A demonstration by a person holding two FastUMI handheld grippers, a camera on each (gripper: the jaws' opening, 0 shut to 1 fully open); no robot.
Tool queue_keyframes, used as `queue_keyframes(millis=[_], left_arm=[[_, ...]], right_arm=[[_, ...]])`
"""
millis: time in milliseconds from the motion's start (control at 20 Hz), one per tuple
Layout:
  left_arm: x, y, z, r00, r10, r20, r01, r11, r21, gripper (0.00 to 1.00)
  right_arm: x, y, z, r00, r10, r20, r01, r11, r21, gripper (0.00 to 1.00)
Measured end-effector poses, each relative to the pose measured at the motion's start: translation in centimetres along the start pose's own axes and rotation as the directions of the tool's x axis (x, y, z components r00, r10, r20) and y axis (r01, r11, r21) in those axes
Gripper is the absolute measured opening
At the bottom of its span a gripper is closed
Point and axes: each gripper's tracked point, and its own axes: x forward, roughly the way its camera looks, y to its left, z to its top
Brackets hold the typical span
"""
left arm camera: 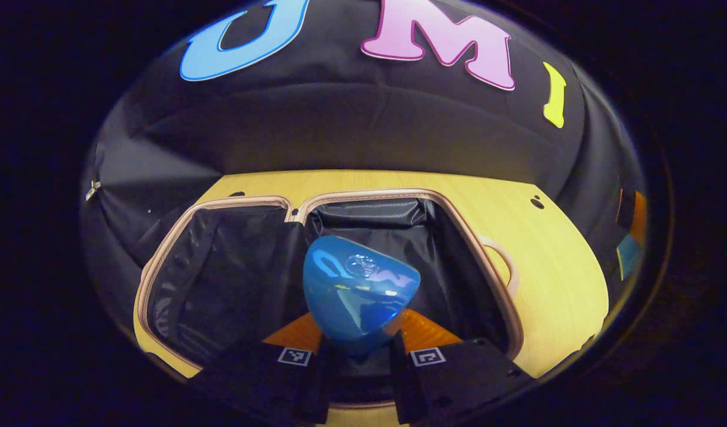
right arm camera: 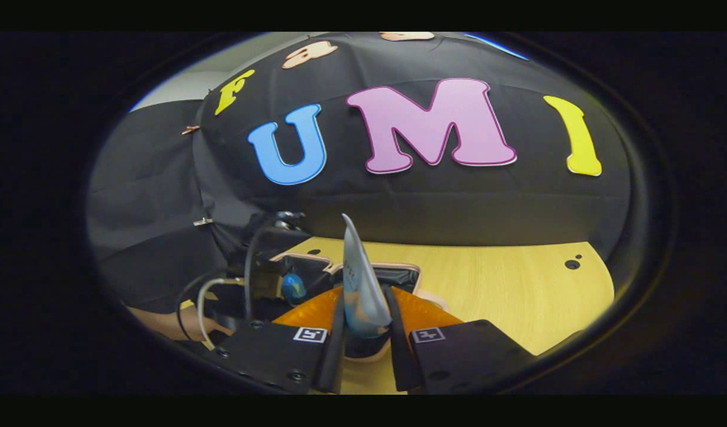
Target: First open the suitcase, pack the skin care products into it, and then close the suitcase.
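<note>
The suitcase (left arm camera: 316,204) lies open; each hand-held gripper, left (left arm camera: 359,347) and right (right arm camera: 363,332), is clamped on an unpacked product: blue bottle (left arm camera: 357,290), pale tube (right arm camera: 359,284).

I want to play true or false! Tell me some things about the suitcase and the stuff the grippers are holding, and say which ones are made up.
1. The pink-rimmed suitcase with black lining lies open. True.
2. The left gripper holds a glossy blue rounded bottle. True.
3. The blue bottle lies on the light wooden table. False: it is gripped over the open suitcase.
4. The right gripper is empty. False: its fingers clamp a thin silvery tube.
5. The table is made of grey metal. False: it is pale wood.
</note>
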Motion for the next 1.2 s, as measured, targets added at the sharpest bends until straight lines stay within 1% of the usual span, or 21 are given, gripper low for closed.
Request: queue_keyframes(millis=[50,100,150,200,350,400,450,500,650,750,800,850,900,950,1000,1050,1100,1150,1200], left_arm=[[0.7,-0.1,-0.5,0.999,-0.006,-0.037,0.006,1.000,0.001,0.46],[1.5,-0.4,-0.8,0.998,-0.013,-0.070,0.012,1.000,-0.001,0.43],[2.3,-0.6,-1.2,0.994,-0.021,-0.109,0.020,1.000,-0.007,0.49],[3.0,-0.7,-1.6,0.989,-0.027,-0.148,0.025,1.000,-0.013,0.43],[4.1,-0.6,-0.6,0.981,-0.024,-0.194,0.025,1.000,0.004,0.50],[4.8,-0.7,-0.3,0.975,-0.024,-0.219,0.026,1.000,0.004,0.46],[5.2,-0.7,0.1,0.971,-0.024,-0.237,0.024,1.000,-0.006,0.49],[5.8,-0.8,0.0,0.964,-0.032,-0.264,0.028,0.999,-0.019,0.46],[6.9,-0.9,-1.0,0.935,-0.052,-0.351,0.025,0.997,-0.080,0.46],[7.1,-0.9,-0.6,0.939,-0.055,-0.338,0.036,0.997,-0.062,0.47],[7.1,-0.7,-0.7,0.935,-0.045,-0.352,0.031,0.998,-0.046,0.46],[6.6,-0.4,-0.8,0.933,-0.031,-0.357,0.017,0.999,-0.042,0.46],[6.3,-0.3,-0.5,0.939,-0.026,-0.343,0.008,0.999,-0.052,0.48],[6.1,-0.1,0.4,0.954,-0.017,-0.299,-0.005,0.997,-0.072,0.55],[5.5,0.0,1.4,0.970,-0.020,-0.243,-0.005,0.995,-0.102,0.54],[4.0,0.4,2.6,0.983,-0.024,-0.182,0.000,0.992,-0.130,0.67],[2.4,1.1,3.6,0.993,-0.022,-0.119,0.003,0.988,-0.156,0.79],[0.4,2.5,4.4,0.998,0.002,-0.058,-0.012,0.983,-0.183,0.90],[-1.9,3.7,5.1,1.000,0.019,0.004,-0.018,0.979,-0.205,0.95]], right_arm=[[0.3,-0.1,0.2,1.000,0.001,-0.001,-0.001,1.000,0.001,0.37],[0.6,-0.3,0.2,1.000,0.002,-0.007,-0.002,1.000,0.002,0.36],[0.7,-0.6,0.2,1.000,0.001,-0.013,0.000,1.000,0.005,0.37],[0.8,-1.1,0.1,1.000,-0.004,-0.018,0.004,1.000,0.005,0.37],[0.7,-2.7,-0.7,0.999,-0.024,-0.049,0.024,1.000,0.001,0.36],[0.6,-3.2,-1.0,0.997,-0.032,-0.065,0.032,0.999,0.003,0.37],[0.4,-3.8,-1.3,0.996,-0.040,-0.078,0.041,0.999,0.007,0.36],[0.2,-4.3,-1.4,0.995,-0.050,-0.083,0.051,0.999,0.010,0.36],[-0.1,-5.5,-1.4,0.993,-0.075,-0.088,0.077,0.997,0.023,0.37],[0.1,-5.4,-1.8,0.991,-0.069,-0.114,0.074,0.997,0.037,0.37],[0.4,-5.1,-2.1,0.990,-0.060,-0.128,0.066,0.997,0.045,0.30],[0.7,-4.7,-2.3,0.989,-0.053,-0.138,0.059,0.997,0.043,0.30],[1.0,-4.4,-2.4,0.988,-0.048,-0.145,0.053,0.998,0.034,0.36],[1.3,-4.0,-2.6,0.987,-0.039,-0.154,0.043,0.999,0.027,0.36],[1.6,-3.5,-2.8,0.986,-0.026,-0.165,0.031,0.999,0.026,0.36],[2.0,-3.0,-3.2,0.984,-0.015,-0.179,0.019,1.000,0.024,0.36],[2.4,-2.6,-3.6,0.980,-0.009,-0.200,0.013,1.000,0.016,0.30],[2.4,-2.2,-3.9,0.976,-0.006,-0.218,0.006,1.000,-0.002,0.30],[2.6,-1.9,-3.9,0.975,-0.001,-0.222,-0.005,1.000,-0.024,0.37]])
